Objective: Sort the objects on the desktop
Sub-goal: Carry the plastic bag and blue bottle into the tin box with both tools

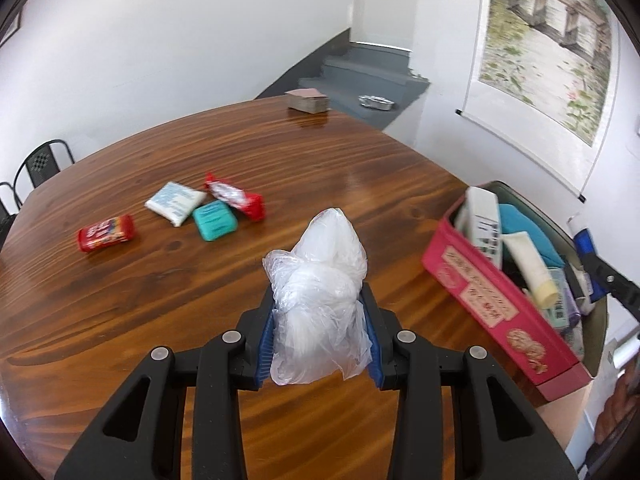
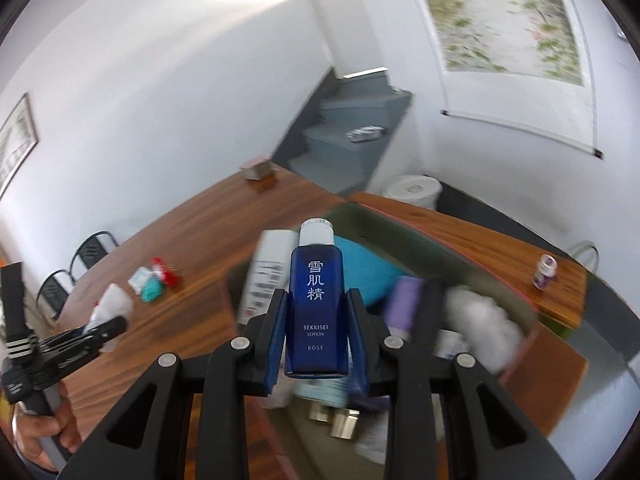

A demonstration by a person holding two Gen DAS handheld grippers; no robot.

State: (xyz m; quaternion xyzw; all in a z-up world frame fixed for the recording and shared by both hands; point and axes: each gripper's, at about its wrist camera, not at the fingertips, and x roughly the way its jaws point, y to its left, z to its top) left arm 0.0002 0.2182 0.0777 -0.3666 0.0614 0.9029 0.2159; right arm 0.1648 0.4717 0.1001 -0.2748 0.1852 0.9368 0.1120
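My left gripper [image 1: 320, 300] is shut on a crumpled clear plastic bag [image 1: 320, 280], held above the wooden table [image 1: 240, 160]. A red box [image 1: 496, 304] full of toiletries stands to its right. My right gripper [image 2: 318, 300] is shut on a blue lotion bottle [image 2: 316, 304] with a white cap, held upright over the open box [image 2: 500, 284]. In the right wrist view the left gripper [image 2: 102, 326] shows at the left with the plastic bag [image 2: 114, 300] in it. That bottle [image 1: 584, 240] and the right gripper also peek in at the right edge of the left wrist view.
A red packet [image 1: 106, 233], a white tissue pack [image 1: 176, 202], a teal case [image 1: 215, 222] and a red-and-white wrapper [image 1: 236, 196] lie together on the table's left. A stack of cards [image 1: 308, 102] sits at the far edge. A small purple-capped jar [image 2: 544, 271] stands on a side surface. Black chairs [image 1: 38, 168] stand behind.
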